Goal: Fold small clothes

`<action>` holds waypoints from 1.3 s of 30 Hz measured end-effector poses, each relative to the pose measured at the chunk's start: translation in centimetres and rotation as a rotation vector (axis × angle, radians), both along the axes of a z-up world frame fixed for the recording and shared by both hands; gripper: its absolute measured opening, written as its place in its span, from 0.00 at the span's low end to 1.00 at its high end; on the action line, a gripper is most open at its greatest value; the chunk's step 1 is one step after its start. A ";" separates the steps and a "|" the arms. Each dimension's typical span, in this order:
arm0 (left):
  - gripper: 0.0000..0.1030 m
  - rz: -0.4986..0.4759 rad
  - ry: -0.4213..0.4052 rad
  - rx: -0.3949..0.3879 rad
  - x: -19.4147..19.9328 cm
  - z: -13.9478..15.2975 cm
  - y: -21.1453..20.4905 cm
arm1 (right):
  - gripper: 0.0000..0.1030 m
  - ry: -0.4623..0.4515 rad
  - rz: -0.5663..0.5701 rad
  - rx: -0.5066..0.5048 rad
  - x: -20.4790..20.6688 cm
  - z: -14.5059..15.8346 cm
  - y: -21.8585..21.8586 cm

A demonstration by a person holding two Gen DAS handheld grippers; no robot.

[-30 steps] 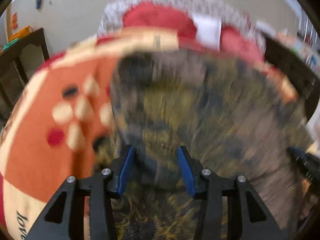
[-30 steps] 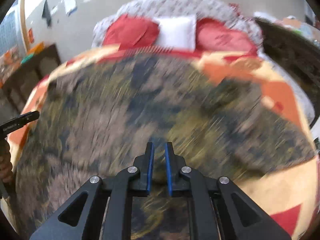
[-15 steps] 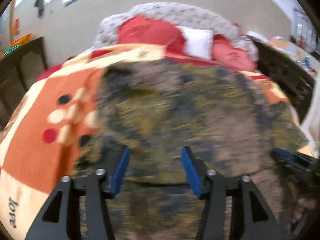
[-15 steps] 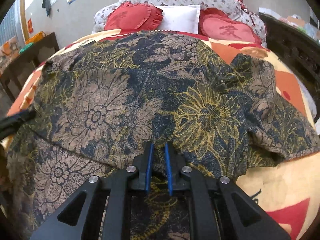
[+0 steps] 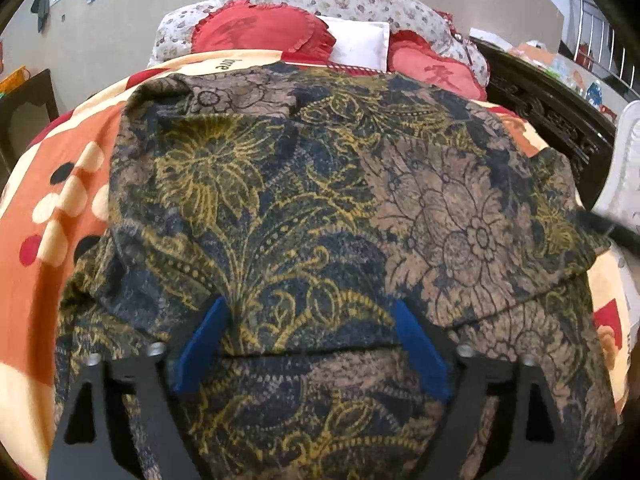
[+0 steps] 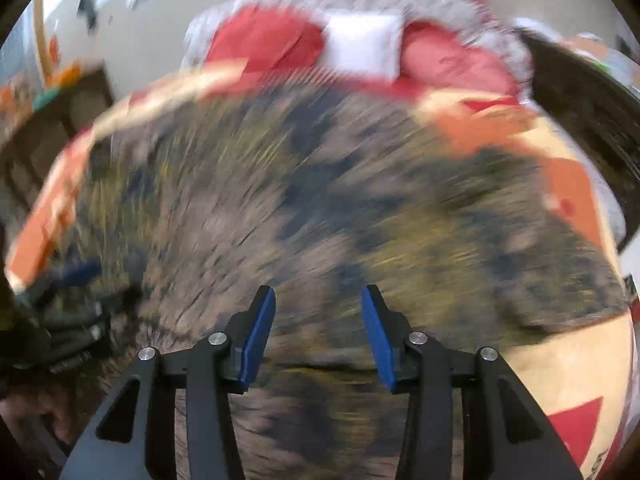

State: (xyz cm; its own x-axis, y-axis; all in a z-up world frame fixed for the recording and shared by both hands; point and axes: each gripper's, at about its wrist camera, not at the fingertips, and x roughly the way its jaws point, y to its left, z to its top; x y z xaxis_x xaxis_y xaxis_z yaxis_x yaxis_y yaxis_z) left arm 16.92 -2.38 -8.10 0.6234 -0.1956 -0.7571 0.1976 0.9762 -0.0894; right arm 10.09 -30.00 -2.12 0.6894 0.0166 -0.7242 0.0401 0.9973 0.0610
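A dark floral garment (image 5: 320, 208) in navy, gold and brown lies spread on the bed, its upper layer folded over with the fold edge (image 5: 312, 354) near me. My left gripper (image 5: 310, 316) is open, its blue fingers apart over that fold edge, holding nothing. The right wrist view is motion-blurred; the garment (image 6: 320, 208) fills it. My right gripper (image 6: 318, 300) is open, blue fingers apart above the cloth. The left gripper (image 6: 76, 274) shows blurred at the left edge of the right wrist view.
The bed has an orange and cream patterned blanket (image 5: 60, 208). Red heart pillows (image 5: 260, 32) and a white pillow (image 5: 360, 44) lie at the head. Dark wooden furniture (image 5: 548, 108) stands at the right, a dark chair (image 5: 24, 108) at the left.
My right gripper was shut on the garment and has opened, letting go, and is now moving. My left gripper has opened wider. The garment lies folded over and still.
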 end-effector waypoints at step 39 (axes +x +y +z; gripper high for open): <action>1.00 -0.005 0.006 0.033 -0.2 -0.2 -0.3 | 0.07 -0.188 -0.537 0.179 -6.3 3.4 -29.5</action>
State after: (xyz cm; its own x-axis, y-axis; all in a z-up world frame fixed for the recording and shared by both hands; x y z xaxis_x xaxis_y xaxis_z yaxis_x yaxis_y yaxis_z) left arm 16.70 -2.73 -8.30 0.6179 -0.1734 -0.7669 0.2021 0.9776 -0.0582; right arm 3.80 -59.53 1.33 0.7509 -0.2595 -0.6073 0.5086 0.8139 0.2810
